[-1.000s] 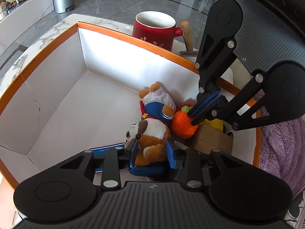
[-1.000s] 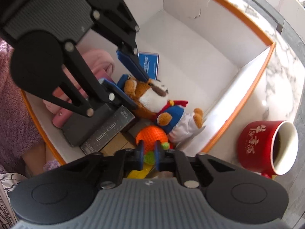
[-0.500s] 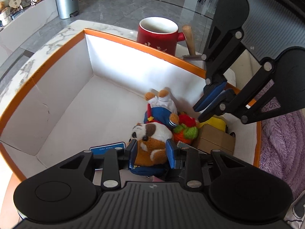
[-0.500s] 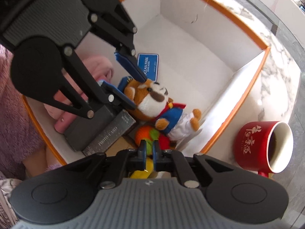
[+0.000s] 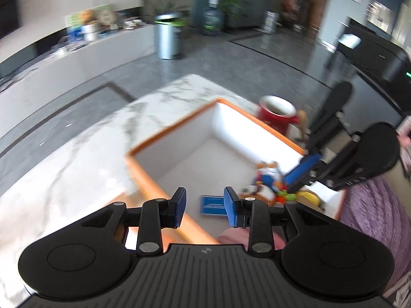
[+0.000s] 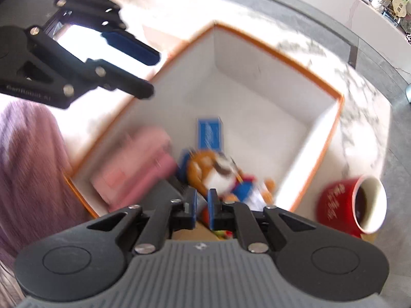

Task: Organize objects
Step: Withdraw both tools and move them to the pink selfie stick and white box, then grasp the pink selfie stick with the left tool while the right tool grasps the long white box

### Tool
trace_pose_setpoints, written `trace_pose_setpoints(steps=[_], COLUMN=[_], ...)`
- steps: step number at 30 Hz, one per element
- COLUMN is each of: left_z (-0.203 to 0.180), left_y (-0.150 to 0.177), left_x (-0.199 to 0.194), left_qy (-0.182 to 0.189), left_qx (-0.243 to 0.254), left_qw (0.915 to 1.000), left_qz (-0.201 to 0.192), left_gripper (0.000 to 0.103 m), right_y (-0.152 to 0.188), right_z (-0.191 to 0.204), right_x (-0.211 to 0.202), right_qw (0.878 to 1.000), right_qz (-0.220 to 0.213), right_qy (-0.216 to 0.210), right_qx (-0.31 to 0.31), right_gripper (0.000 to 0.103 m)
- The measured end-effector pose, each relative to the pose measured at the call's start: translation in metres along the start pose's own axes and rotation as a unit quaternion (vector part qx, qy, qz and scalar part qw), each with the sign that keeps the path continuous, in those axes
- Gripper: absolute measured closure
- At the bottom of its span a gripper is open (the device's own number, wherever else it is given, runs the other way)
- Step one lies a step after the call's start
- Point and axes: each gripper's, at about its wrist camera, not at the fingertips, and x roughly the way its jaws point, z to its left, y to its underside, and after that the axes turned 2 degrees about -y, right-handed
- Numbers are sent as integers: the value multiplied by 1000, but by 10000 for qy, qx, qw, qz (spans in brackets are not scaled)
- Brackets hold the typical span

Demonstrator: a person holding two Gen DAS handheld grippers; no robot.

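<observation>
An orange-rimmed white box (image 5: 177, 128) (image 6: 280, 51) stands on a marble table. Inside it lie a plush dog in blue clothes (image 5: 267, 177) (image 6: 218, 172), a blue card (image 5: 212, 205) (image 6: 209, 133), an orange knitted toy (image 5: 281, 196), a pink item (image 6: 138, 164) and a dark case. My left gripper (image 5: 204, 205) is open and empty, raised above the box's near rim. My right gripper (image 6: 203, 206) is nearly shut with a narrow gap and holds nothing, above the toys; it also shows in the left wrist view (image 5: 304, 173).
A red mug (image 5: 276, 114) (image 6: 352, 205) stands on the table just outside the box's far wall, with a wooden handle (image 5: 303, 123) beside it. A purple fuzzy cloth (image 5: 372, 210) (image 6: 28, 154) lies to the box's side. The marble top (image 5: 77, 154) extends left.
My left gripper let go of the plush dog, opened, and pulled up and back out of the box. My right gripper also rose, away from the orange toy. Both views are blurred by motion.
</observation>
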Motion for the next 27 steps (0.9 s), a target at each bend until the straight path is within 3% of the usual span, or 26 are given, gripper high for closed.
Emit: trace_pose_setpoints(steps=[4, 7, 12, 14, 17, 19, 21, 27], left_z=[34, 46, 65, 74, 90, 99, 100, 101], left_y=[18, 36, 56, 66, 86, 96, 102, 92], left_x=[-18, -21, -6, 6, 27, 45, 61, 84], left_qy=[-398, -598, -451, -386, -409, -291, -305, -511], left_qx=[-760, -1007, -1698, -1860, -2512, -3047, -3274, -3213], left_qw=[9962, 9931, 9844, 9818, 9669, 9520, 9444, 9454], left_qz=[-119, -51, -84, -95, -151, -76, -19, 207], left_gripper=[65, 65, 65, 65, 61, 56, 52, 52], right_y=[-32, -57, -102, -118, -131, -138, -144, -153], right_z=[23, 45, 69, 77, 80, 75, 68, 54], right_x=[-8, -1, 41, 55, 63, 72, 80, 93], right_qw=[9988, 9978, 9984, 9996, 9994, 9991, 9987, 9982], right_qz=[-411, -577, -389, -228, -143, -86, -33, 73], right_qy=[-253, -331, -405, -154, 176, 344, 440, 529], right_qx=[63, 5, 58, -30, -265, -244, -245, -276], right_gripper=[93, 92, 93, 95, 95, 95, 94, 93])
